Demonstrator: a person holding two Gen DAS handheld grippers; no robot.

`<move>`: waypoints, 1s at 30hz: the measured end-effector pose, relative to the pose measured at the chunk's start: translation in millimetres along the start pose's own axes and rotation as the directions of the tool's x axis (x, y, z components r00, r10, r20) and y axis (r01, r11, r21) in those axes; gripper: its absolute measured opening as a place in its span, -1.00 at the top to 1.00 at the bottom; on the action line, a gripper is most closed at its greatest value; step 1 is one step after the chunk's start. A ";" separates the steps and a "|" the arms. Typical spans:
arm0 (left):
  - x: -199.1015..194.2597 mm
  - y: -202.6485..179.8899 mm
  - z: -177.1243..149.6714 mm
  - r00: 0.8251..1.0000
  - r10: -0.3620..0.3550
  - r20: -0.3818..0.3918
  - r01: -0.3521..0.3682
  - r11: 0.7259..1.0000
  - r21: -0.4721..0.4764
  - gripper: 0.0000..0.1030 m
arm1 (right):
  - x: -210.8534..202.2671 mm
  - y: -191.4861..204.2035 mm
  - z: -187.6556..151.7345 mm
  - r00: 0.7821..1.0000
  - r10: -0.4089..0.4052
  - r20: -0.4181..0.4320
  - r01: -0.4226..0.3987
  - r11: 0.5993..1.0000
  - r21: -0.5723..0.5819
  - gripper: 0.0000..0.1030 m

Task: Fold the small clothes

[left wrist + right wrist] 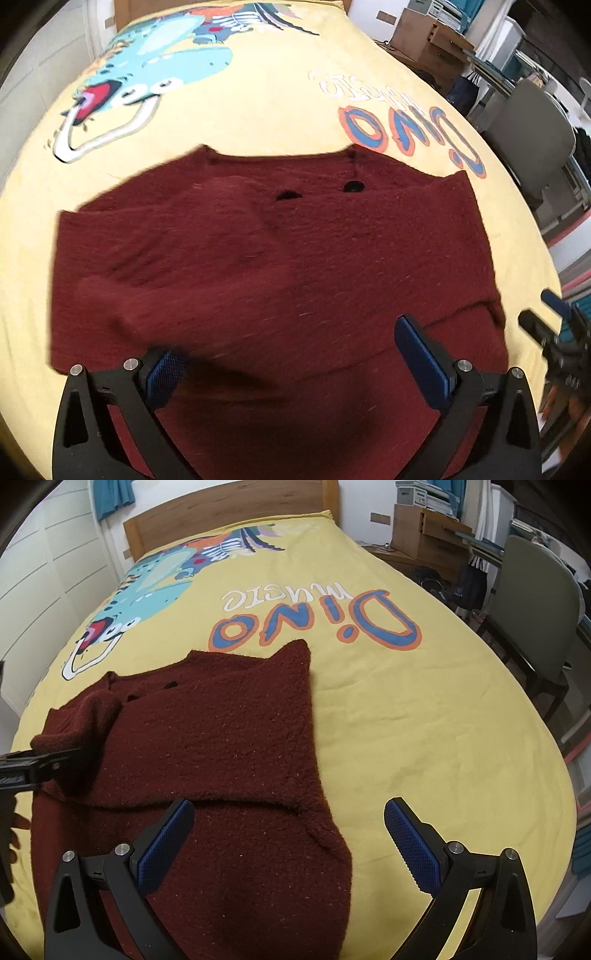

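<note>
Maroon sweater (207, 760) flat on yellow bedspread (424, 720), below the "Dino" print. Left gripper (295, 365) wide open above it, holding nothing; right gripper (288, 845) wide open over its right edge. Next: pinch hem corners evenly, fold toward collar, smooth.

A bedroom in a home: bed (424, 709) with wooden headboard (229, 506) and yellow dinosaur-print bedspread (406, 738), white panelled wardrobe doors (48, 572), a grey chair (535, 602), wooden drawers (421, 531), teal curtains (110, 496).
</note>
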State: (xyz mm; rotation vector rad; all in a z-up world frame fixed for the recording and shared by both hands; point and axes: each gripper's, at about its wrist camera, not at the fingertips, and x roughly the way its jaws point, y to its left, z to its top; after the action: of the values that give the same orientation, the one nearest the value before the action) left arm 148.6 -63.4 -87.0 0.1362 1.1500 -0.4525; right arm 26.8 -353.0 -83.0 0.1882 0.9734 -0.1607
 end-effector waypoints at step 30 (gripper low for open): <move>37.8 172.9 -74.4 0.985 0.175 -0.010 -0.175 0.973 -0.148 -0.50 | 16.4 75.6 -3.7 0.997 0.014 -0.070 -0.026 0.986 -0.164 -0.99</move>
State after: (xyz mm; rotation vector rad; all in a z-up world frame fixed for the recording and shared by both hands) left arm 169.4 106.8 -173.3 0.1057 1.1533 -0.2098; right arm 49.5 -279.5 -92.1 0.0513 1.0475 -0.0547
